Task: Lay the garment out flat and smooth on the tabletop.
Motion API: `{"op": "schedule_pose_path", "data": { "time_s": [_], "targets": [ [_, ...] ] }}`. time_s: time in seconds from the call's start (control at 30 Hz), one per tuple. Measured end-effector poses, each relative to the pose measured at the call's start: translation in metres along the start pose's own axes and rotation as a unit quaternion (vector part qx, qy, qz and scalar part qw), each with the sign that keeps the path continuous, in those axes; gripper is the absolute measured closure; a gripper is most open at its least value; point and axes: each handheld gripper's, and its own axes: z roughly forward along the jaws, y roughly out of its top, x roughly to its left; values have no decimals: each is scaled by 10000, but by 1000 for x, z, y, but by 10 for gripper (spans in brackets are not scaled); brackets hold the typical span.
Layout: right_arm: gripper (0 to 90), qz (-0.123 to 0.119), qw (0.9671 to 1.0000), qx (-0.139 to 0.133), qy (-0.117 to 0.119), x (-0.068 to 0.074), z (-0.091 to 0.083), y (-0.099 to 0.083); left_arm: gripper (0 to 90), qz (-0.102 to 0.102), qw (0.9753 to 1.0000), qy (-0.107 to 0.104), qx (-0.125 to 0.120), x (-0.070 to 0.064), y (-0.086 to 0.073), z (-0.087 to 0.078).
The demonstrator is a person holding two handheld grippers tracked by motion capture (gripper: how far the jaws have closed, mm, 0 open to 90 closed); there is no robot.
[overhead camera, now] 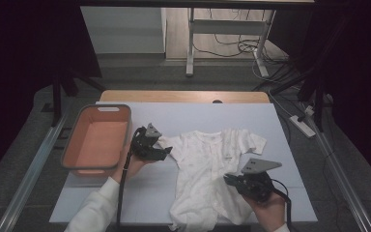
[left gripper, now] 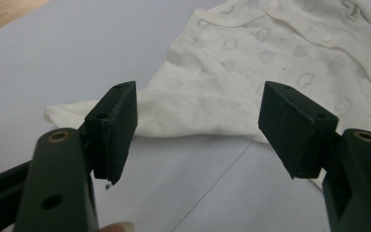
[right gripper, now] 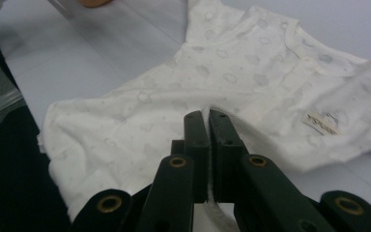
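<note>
A white baby garment (overhead camera: 205,162) with a faint cloud print lies spread on the pale blue-grey table cover (overhead camera: 145,193). My left gripper (overhead camera: 166,153) hovers at its left sleeve. In the left gripper view the sleeve (left gripper: 140,108) lies just beyond this gripper (left gripper: 200,104), whose jaws stand wide open with nothing between them. My right gripper (overhead camera: 228,180) sits over the garment's lower right side. In the right gripper view this gripper (right gripper: 207,118) is shut, with a fold of the white garment (right gripper: 232,72) pinched between the jaws. A small label (right gripper: 322,123) shows on the fabric.
An orange basket (overhead camera: 96,140) with a grey rim stands empty at the left edge of the table. A wooden table edge (overhead camera: 183,95) runs along the back. Beyond it are floor, cables and a desk frame (overhead camera: 191,43).
</note>
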Motion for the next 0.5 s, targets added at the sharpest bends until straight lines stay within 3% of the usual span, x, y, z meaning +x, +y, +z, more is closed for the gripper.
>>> {"op": "schedule_pose_path", "data": {
  "time_s": [0.3, 0.5],
  "targets": [
    [873, -170, 9990, 332, 264, -4, 59, 25, 308, 7, 10000, 17, -16, 2, 0, -1],
    [855, -181, 9977, 554, 335, -4, 83, 25, 306, 33, 10000, 49, 53, 0, 0, -1]
  ]
}}
